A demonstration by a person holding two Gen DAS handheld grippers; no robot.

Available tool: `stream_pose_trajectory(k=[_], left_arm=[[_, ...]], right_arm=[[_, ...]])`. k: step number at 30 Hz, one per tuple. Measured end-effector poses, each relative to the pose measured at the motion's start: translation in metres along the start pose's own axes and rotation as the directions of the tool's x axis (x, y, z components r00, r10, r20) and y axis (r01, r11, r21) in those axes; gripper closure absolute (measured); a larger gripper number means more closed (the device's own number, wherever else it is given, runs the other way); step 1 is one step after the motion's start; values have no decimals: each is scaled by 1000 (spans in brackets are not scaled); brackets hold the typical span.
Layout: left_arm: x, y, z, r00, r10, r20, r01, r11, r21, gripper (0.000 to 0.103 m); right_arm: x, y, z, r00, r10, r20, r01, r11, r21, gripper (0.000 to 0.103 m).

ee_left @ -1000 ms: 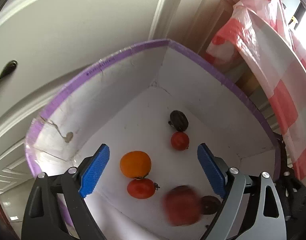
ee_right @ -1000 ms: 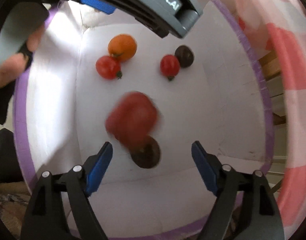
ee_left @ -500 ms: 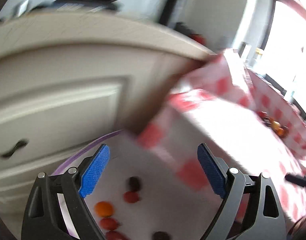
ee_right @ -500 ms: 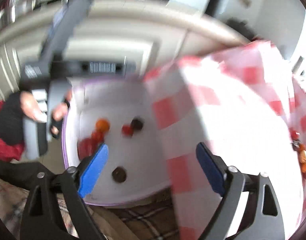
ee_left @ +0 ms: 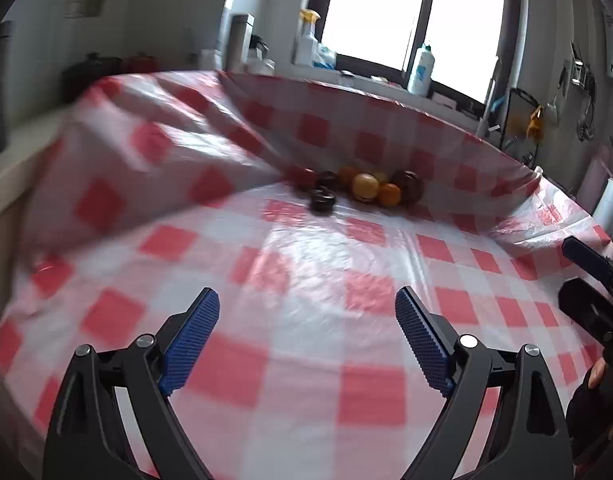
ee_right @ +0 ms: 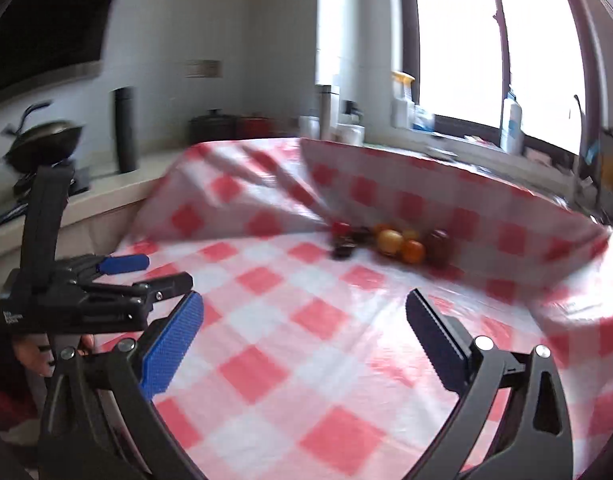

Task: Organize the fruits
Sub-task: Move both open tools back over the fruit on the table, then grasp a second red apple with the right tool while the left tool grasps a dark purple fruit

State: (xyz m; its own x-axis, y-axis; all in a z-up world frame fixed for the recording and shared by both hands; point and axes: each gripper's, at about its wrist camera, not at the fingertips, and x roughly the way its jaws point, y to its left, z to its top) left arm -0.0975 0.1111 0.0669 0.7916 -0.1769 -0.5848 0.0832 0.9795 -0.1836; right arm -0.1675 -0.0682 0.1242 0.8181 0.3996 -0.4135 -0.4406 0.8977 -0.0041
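A small heap of fruit [ee_left: 365, 186] lies at the far side of the red-and-white checked tablecloth [ee_left: 306, 264], against a raised fold of the cloth. It holds orange, yellow, red and dark brown pieces, and one dark fruit [ee_left: 322, 199] sits a little in front. In the right wrist view the same fruit heap [ee_right: 390, 240] shows beyond the cloth [ee_right: 290, 320]. My left gripper [ee_left: 306, 292] hangs open over the near cloth, with nothing between its fingers. My right gripper [ee_right: 304, 295] is beside it on the right; its jaws are opening and nothing is between them.
Behind the table runs a window sill with a spray bottle [ee_left: 306, 36] and a white bottle [ee_left: 420, 68]. To the left a counter carries a black flask [ee_right: 125, 130], dark pots [ee_right: 214, 124] and a wok [ee_right: 42, 140]. A person's hand [ee_right: 30, 354] holds the left gripper.
Both grippers rose out of the white, purple-rimmed box of fruit and swung round to face the checked table. The right jaws stand wider than before. The box has left both views.
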Motion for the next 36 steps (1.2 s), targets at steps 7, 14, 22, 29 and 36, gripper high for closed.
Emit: stream_pose_trajectory(k=[7,14,22,29,36], left_arm=[[103,-8,32,989,-89,-119,70,985,-157,16],[135,6,31,983,-118,-137,85,971,-225,16],[127,19,29,983,-169,-73,143,950,-279,16],[127,32,30,981,-185,-50,157,926,-343,16],[129,31,30,980,-191,-55,162,925,-343,16]], right_arm=[[73,-108,-14,983,-66,-174,107,966,235,2],[149,-182,-36,958,-81,-276,174,928,329,2],[215,-229,-12,969,-56,-242,163,879,449,2],[276,-232,17,962,-51,-267,136,940,312,18],[304,-237,23,951,16,-310,77,956,285,21]])
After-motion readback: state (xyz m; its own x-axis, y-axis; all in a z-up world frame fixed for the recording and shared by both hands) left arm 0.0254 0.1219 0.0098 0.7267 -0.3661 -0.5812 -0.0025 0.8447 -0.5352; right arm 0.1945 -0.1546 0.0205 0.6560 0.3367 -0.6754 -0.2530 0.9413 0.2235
